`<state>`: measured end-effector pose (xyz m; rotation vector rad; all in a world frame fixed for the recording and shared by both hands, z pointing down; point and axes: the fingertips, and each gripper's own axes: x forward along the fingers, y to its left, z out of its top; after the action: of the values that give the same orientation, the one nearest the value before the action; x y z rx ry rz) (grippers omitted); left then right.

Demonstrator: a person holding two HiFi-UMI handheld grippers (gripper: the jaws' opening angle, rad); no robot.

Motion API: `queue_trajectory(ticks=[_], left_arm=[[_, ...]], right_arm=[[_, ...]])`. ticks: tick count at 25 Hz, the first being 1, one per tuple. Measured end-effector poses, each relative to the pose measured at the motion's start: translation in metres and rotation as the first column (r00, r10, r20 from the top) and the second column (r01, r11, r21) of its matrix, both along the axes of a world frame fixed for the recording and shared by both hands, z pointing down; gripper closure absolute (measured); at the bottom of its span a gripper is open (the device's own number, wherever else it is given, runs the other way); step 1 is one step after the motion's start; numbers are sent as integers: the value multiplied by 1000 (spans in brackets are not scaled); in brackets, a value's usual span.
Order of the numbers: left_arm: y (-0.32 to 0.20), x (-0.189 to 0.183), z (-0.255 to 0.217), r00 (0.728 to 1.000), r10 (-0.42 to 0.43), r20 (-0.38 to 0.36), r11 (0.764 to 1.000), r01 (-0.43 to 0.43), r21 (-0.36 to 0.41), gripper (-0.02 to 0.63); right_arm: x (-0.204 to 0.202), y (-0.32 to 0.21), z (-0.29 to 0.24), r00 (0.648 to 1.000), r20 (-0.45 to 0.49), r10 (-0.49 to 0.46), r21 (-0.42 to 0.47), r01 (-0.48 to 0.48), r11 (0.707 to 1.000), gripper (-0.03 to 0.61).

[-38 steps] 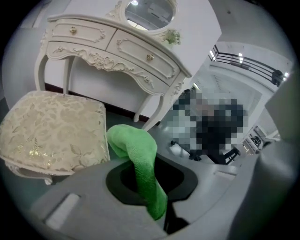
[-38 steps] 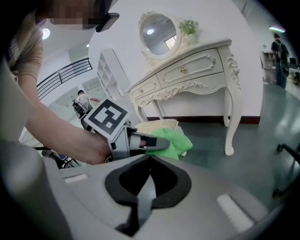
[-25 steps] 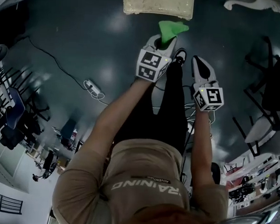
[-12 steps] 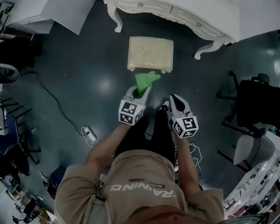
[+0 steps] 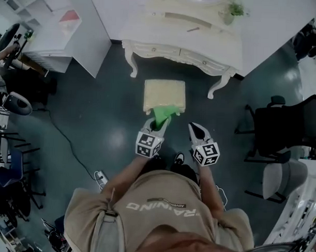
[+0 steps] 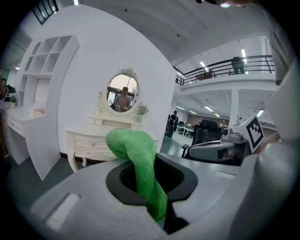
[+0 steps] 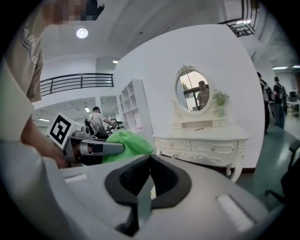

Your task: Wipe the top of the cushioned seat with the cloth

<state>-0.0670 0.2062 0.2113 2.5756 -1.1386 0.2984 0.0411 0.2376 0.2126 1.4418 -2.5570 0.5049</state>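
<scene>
Over the past second the head view lifts and takes in more of the room. The cushioned seat (image 5: 164, 92), first cut off at the top edge, now lies whole in mid-frame, and the white dressing table (image 5: 181, 43) beyond it comes fully into sight. The green cloth (image 5: 162, 115) in the left gripper (image 5: 159, 126) hung short of the seat's near edge and now overlaps that edge. The right gripper (image 5: 192, 126) draws nearer the seat too but stays apart from it. The power strip (image 5: 100, 175) slips toward the lower frame.
</scene>
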Motion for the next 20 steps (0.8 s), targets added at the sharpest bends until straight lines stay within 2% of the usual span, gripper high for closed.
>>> queue_trajectory(ticks=[4, 12, 16, 20], left_arm=[[17, 14, -39, 1000, -2, 29, 998, 0, 62, 566], [53, 52, -84, 996, -72, 61, 991, 64, 118, 566], [67, 55, -100, 987, -146, 62, 981, 136, 139, 566], [73, 51, -129, 975, -207, 80, 955, 184, 231, 566]], right_arm=[[11, 20, -25, 999, 0, -51, 39, 51, 998, 577], [72, 45, -57, 995, 44, -91, 53, 89, 995, 577], [100, 51, -87, 995, 23, -95, 111, 92, 990, 577], [112, 50, -132, 994, 19, -108, 212, 102, 972, 577]])
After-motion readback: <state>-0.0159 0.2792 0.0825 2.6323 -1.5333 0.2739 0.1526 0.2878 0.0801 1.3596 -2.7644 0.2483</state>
